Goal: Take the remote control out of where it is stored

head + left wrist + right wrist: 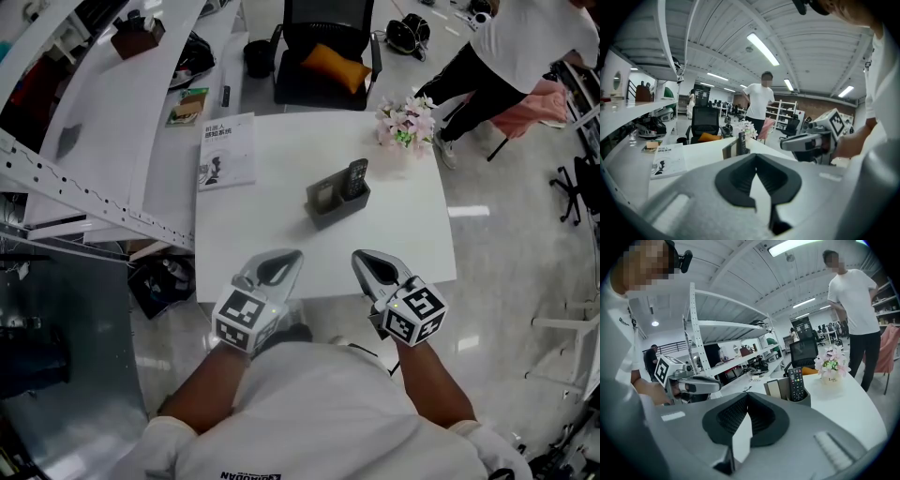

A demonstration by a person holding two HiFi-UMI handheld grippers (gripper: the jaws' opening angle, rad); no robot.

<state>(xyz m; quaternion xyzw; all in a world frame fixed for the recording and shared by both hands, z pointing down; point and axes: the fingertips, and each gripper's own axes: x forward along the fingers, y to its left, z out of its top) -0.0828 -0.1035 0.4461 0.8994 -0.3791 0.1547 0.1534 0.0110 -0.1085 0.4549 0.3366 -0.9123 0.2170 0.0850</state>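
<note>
A black remote control (pixel 355 178) stands upright in the right slot of a dark grey desk holder (pixel 330 204) near the middle of the white table (pixel 281 244). In the right gripper view the remote (pixel 797 383) shows its buttons, ahead and to the right. My left gripper (pixel 284 265) and right gripper (pixel 367 262) hover side by side over the table's near edge, well short of the holder. Both are shut with nothing in them. The left jaws (pixel 756 156) point at the holder (pixel 729 149). The right jaws (pixel 748 395) point left of it.
A pot of pink flowers (pixel 405 123) stands at the table's far right corner, and a booklet (pixel 227 150) lies at its far left. A black chair with an orange cushion (pixel 324 58) is behind the table. White shelving (pixel 89 141) runs along the left. A person (pixel 511 52) stands at the back right.
</note>
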